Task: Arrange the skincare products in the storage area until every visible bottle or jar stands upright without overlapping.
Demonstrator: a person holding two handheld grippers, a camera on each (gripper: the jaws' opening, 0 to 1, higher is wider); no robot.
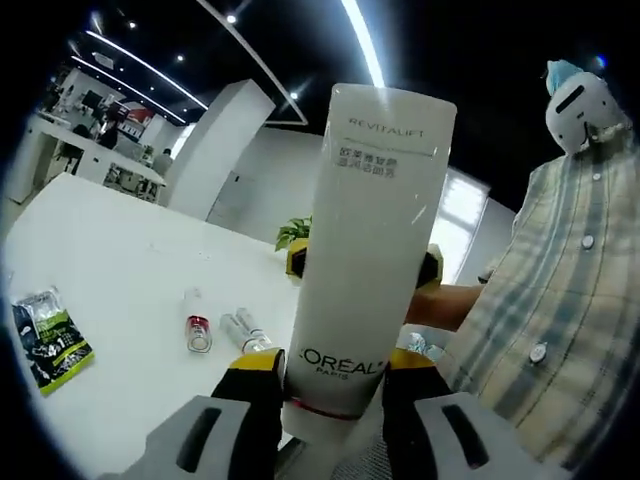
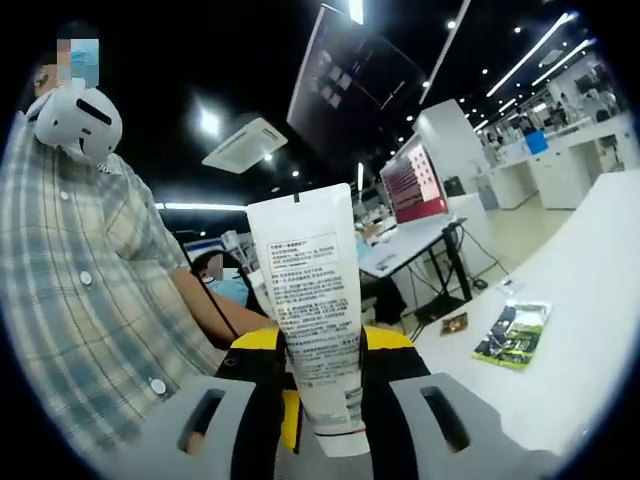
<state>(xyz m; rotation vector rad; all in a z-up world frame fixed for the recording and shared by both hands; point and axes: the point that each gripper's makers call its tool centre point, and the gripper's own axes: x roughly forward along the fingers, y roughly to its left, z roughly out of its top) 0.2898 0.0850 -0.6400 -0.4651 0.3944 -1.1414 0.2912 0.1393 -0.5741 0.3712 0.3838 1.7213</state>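
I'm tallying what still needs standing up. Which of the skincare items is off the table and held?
The big white L'Oreal tube, gripped between the left gripper's jaws; two small tubes lie flat on the white table.

Table (image 1: pixel 130 270) mostly open left of tube (image 1: pixel 370 250); obstacles there: two small bottles (image 1: pixel 220 330) near it, sachet (image 1: pixel 50 340) farther left. Person (image 1: pixel 560 330) blocks right.
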